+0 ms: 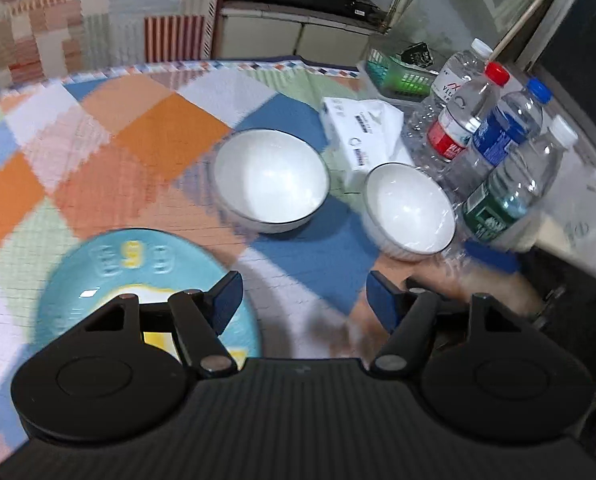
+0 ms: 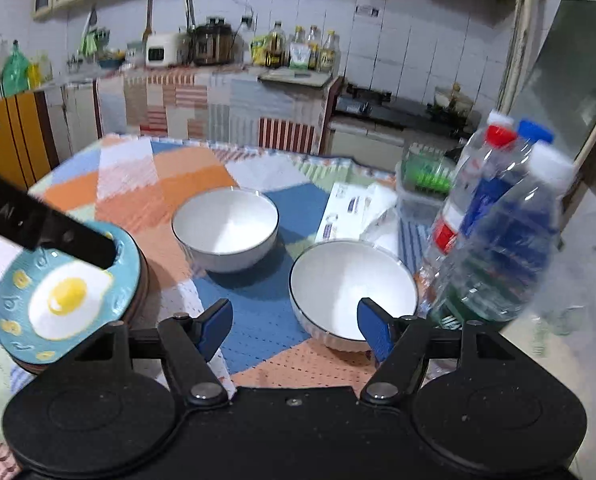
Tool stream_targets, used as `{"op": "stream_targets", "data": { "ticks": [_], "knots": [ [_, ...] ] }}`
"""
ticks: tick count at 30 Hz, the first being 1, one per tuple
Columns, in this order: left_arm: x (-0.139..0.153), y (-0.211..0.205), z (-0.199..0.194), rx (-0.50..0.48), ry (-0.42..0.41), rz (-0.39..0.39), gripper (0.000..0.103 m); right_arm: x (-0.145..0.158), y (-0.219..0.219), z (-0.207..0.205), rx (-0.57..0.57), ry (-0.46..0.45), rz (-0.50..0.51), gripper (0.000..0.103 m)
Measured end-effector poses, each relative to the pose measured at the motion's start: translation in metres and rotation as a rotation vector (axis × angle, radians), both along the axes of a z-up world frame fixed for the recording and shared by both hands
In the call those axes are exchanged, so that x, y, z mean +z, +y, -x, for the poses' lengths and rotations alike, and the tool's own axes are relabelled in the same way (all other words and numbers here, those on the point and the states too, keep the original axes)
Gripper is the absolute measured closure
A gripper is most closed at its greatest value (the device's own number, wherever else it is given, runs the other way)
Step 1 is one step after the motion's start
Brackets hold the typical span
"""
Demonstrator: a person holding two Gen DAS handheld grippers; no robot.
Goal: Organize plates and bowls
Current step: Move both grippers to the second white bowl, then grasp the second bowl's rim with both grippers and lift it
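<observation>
Nearest the right tongs (image 2: pixel 296 326), whose blue pads stand spread and empty, sits a white bowl (image 2: pixel 351 294) just ahead and slightly right, close to the counter's (image 2: pixel 146 192) near right edge beside the water bottles (image 2: pixel 497 240). A second white bowl (image 2: pixel 226 230) lies farther in, toward the middle. At the near left edge, the blue egg-print plate (image 2: pixel 66 296) tops a stack, under the left tongs (image 1: pixel 303 300), also spread and empty. The right hand looks better placed for the near bowl.
</observation>
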State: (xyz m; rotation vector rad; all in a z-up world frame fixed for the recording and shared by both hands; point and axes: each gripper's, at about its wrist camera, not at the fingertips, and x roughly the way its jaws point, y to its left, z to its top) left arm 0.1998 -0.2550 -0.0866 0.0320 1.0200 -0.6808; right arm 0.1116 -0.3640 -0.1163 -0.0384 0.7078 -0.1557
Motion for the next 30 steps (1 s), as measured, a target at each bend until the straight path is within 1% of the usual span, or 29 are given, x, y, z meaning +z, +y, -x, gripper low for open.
{"op": "stream_targets", "data": {
  "ticks": [2, 5, 6, 9, 10, 11, 13, 15, 18, 21, 23, 24, 25, 26, 30],
  "knots": [
    [-0.011, -0.012, -0.01, 0.007, 0.042, 0.039, 0.036, -0.011, -0.003, -0.008, -0.049, 0.046, -0.037, 0.031],
    [-0.028, -0.032, -0.025, 0.022, 0.098, 0.091, 0.037, -0.025, -0.005, -0.008, -0.082, 0.04, -0.126, 0.031],
    [-0.032, -0.039, -0.03, 0.025, 0.11, 0.097, 0.037, -0.029, -0.001, -0.009, -0.093, 0.037, -0.108, 0.031],
    [-0.045, -0.062, -0.04, 0.019, 0.126, 0.104, 0.038, -0.041, 0.015, -0.011, -0.079, 0.02, 0.022, 0.031],
    [-0.048, -0.069, -0.042, 0.017, 0.13, 0.102, 0.038, -0.045, 0.017, -0.011, -0.077, 0.022, 0.037, 0.031],
    [-0.052, -0.078, -0.044, 0.006, 0.134, 0.098, 0.039, -0.048, 0.017, -0.012, -0.078, 0.027, 0.031, 0.031],
    [-0.057, -0.091, -0.045, -0.006, 0.129, 0.088, 0.039, -0.055, 0.011, -0.011, -0.09, 0.028, -0.028, 0.031],
    [-0.064, -0.104, -0.046, -0.021, 0.13, 0.08, 0.041, -0.058, 0.003, -0.01, -0.108, 0.027, -0.08, 0.031],
    [-0.075, -0.119, -0.049, -0.021, 0.151, 0.073, 0.052, -0.066, -0.004, -0.007, -0.116, 0.004, -0.089, 0.031],
    [-0.084, -0.132, -0.052, -0.024, 0.169, 0.051, 0.067, -0.074, -0.007, -0.005, -0.131, -0.026, -0.072, 0.031],
    [-0.089, -0.135, -0.057, 0.009, 0.175, 0.043, 0.069, -0.077, -0.008, -0.003, -0.136, -0.038, -0.064, 0.03],
    [-0.093, -0.135, -0.059, 0.021, 0.183, 0.043, 0.073, -0.078, -0.008, -0.003, -0.133, -0.04, -0.061, 0.03],
    [-0.097, -0.136, -0.061, 0.029, 0.193, 0.034, 0.082, -0.08, -0.007, -0.003, -0.129, -0.047, -0.06, 0.03],
    [-0.1, -0.135, -0.061, 0.031, 0.21, 0.043, 0.091, -0.082, -0.008, -0.003, -0.13, -0.056, -0.071, 0.03],
    [-0.099, -0.125, -0.062, 0.044, 0.232, 0.054, 0.093, -0.094, -0.019, -0.01, -0.203, -0.045, -0.143, 0.029]
  ]
}}
